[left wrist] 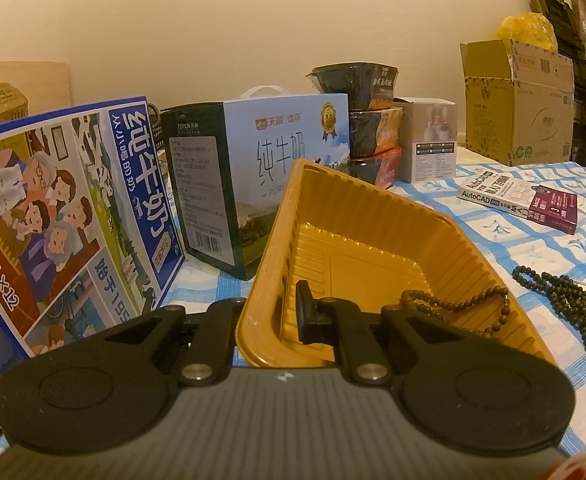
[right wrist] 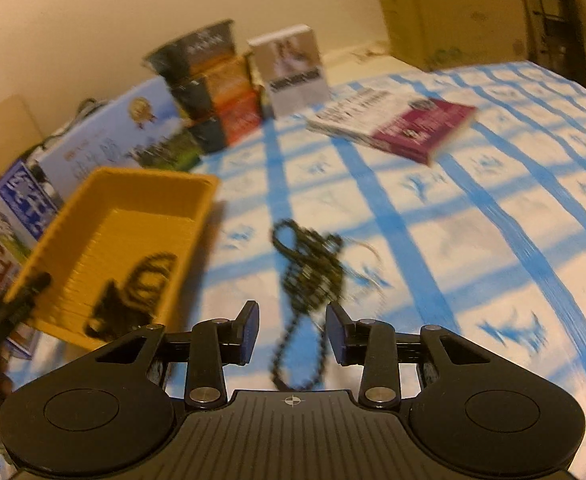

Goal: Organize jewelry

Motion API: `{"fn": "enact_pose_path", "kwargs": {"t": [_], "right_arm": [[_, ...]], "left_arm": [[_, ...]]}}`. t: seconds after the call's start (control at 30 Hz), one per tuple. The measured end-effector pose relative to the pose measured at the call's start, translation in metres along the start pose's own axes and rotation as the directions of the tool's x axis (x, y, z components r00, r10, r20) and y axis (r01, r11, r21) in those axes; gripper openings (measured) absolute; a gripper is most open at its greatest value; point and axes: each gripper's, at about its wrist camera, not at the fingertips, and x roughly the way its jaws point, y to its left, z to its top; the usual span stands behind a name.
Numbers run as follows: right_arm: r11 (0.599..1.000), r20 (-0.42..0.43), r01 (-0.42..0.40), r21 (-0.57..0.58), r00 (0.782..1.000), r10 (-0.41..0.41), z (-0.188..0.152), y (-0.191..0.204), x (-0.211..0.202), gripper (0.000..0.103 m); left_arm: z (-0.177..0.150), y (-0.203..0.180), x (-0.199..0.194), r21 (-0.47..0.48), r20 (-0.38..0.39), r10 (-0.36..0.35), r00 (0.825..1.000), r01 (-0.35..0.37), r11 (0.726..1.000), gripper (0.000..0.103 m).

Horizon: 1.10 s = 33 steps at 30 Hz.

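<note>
A yellow plastic tray [left wrist: 373, 240] is tilted up off the blue checked cloth. My left gripper [left wrist: 277, 312] is shut on the tray's near wall, one finger [left wrist: 305, 312] inside it. A brown bead string [left wrist: 453, 300] lies in the tray's near corner and hangs over its rim; it also shows in the right wrist view [right wrist: 145, 280]. A dark bead necklace [left wrist: 565, 292] lies on the cloth to the right of the tray. In the right wrist view my right gripper [right wrist: 293, 328] is open just above that necklace [right wrist: 309, 268], with its loop between the fingers. The tray [right wrist: 153, 188] sits left of it.
Two milk cartons [left wrist: 73, 208] [left wrist: 253, 160] stand behind and left of the tray. Stacked food boxes [left wrist: 373, 132], a white box [left wrist: 429, 144] and a cardboard box [left wrist: 517, 100] stand at the back. A book [left wrist: 521, 196] lies on the cloth at right.
</note>
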Motion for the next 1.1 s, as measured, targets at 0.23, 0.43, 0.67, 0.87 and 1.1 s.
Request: {"fn": "enact_pose_path", "kwargs": {"t": [0.23, 0.43, 0.67, 0.87, 1.1], "right_arm": [[0.998, -0.045, 0.058, 0.0, 0.997, -0.058, -0.018, -0.013, 0.007, 0.037], [0.997, -0.063, 0.07, -0.013, 0.996, -0.071, -0.022, -0.014, 0.019, 0.037], [0.997, -0.074, 0.075, -0.025, 0.994, -0.077, -0.022, -0.012, 0.026, 0.037], [0.997, -0.072, 0.077, -0.033, 0.994, -0.079, -0.02, -0.013, 0.027, 0.037], [0.995, -0.071, 0.083, -0.051, 0.994, -0.086, -0.016, -0.014, 0.036, 0.037]], "left_arm": [[0.0, 0.0, 0.001, 0.005, -0.002, 0.001, 1.0, -0.001, 1.0, 0.011], [0.0, 0.0, 0.002, 0.008, 0.001, -0.003, 1.0, 0.003, 1.0, 0.011], [0.001, 0.0, 0.001, 0.009, 0.001, -0.003, 1.0, 0.003, 1.0, 0.011], [0.001, 0.0, 0.002, 0.008, 0.001, -0.005, 1.0, 0.005, 1.0, 0.011], [0.002, 0.0, 0.002, 0.012, 0.003, -0.007, 1.0, 0.007, 1.0, 0.011]]}}
